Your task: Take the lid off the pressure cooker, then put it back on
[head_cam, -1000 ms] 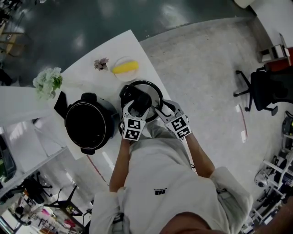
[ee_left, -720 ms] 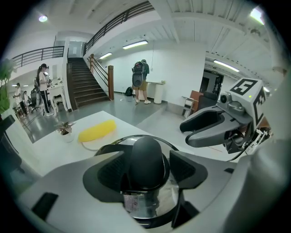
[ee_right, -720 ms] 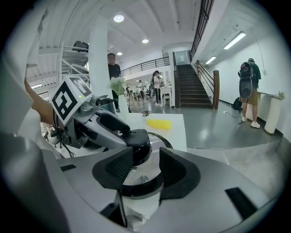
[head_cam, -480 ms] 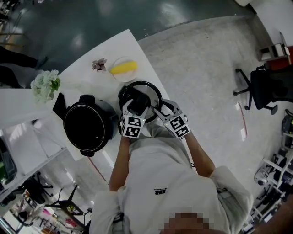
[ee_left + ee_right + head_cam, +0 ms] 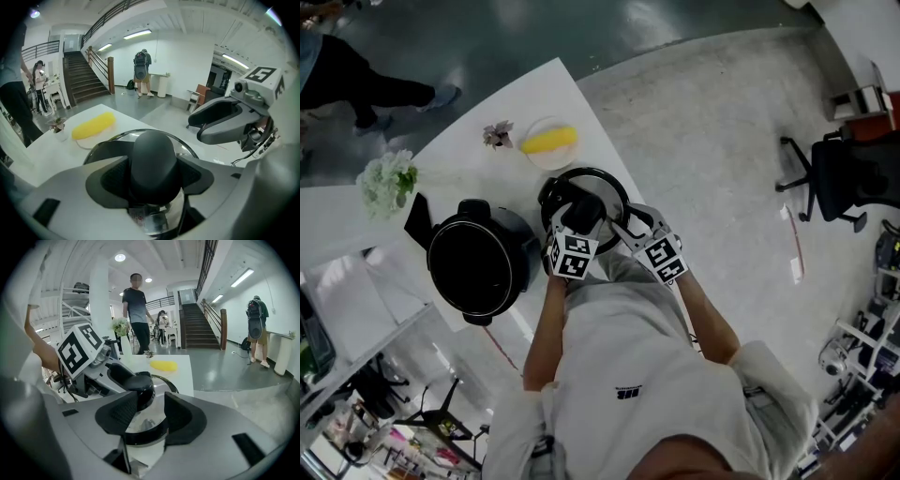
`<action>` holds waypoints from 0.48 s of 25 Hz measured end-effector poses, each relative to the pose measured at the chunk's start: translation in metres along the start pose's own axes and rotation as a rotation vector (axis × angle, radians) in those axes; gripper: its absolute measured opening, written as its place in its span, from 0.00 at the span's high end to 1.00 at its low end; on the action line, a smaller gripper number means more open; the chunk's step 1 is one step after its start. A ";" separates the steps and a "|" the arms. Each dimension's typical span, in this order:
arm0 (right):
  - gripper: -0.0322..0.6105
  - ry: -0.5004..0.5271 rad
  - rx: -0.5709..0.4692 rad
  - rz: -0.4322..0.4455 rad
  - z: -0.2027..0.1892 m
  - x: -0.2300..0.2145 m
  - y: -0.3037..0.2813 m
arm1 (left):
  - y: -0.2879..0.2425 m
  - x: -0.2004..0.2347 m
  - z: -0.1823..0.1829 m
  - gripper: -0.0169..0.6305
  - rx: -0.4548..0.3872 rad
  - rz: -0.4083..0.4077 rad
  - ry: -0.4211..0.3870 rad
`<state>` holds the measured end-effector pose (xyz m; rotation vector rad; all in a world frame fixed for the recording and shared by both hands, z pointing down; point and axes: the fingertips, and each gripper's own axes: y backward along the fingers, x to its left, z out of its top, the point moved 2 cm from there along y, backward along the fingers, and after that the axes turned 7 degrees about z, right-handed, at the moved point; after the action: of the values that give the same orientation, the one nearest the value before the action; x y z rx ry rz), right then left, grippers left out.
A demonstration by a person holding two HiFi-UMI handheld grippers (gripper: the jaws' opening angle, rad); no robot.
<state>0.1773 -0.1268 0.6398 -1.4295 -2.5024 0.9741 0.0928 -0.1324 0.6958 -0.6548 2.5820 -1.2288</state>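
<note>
The black pressure cooker pot (image 5: 478, 261) stands open on the white table (image 5: 469, 159), with no lid on it. Its round lid (image 5: 605, 187), with a black knob (image 5: 153, 159), is just to the pot's right, near the table's edge. My left gripper (image 5: 578, 217) is shut on that knob, one pad on each side. My right gripper (image 5: 622, 228) is at the lid's near right rim (image 5: 152, 427), which crosses between its pads; it looks shut on it. Whether the lid rests on the table is unclear.
Beyond the lid lies a white plate with a yellow object (image 5: 549, 141). A small plant (image 5: 497, 134) and a bunch of white flowers (image 5: 386, 178) stand further left. A person (image 5: 356, 80) is at the far left, and an office chair (image 5: 839, 178) is on the floor at right.
Both grippers stay on the lid, which has hardly moved relative to the pot. A person has walked into view at the top left.
</note>
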 end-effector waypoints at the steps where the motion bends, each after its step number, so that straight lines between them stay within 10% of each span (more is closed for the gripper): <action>1: 0.67 -0.001 0.000 0.000 0.000 -0.001 0.000 | 0.000 0.000 0.000 0.48 0.001 0.001 -0.004; 12: 0.67 0.000 -0.002 0.002 0.001 0.004 -0.001 | -0.002 -0.003 0.000 0.53 0.026 -0.011 -0.029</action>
<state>0.1737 -0.1241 0.6393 -1.4326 -2.5036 0.9717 0.0964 -0.1323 0.6974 -0.6771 2.5379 -1.2447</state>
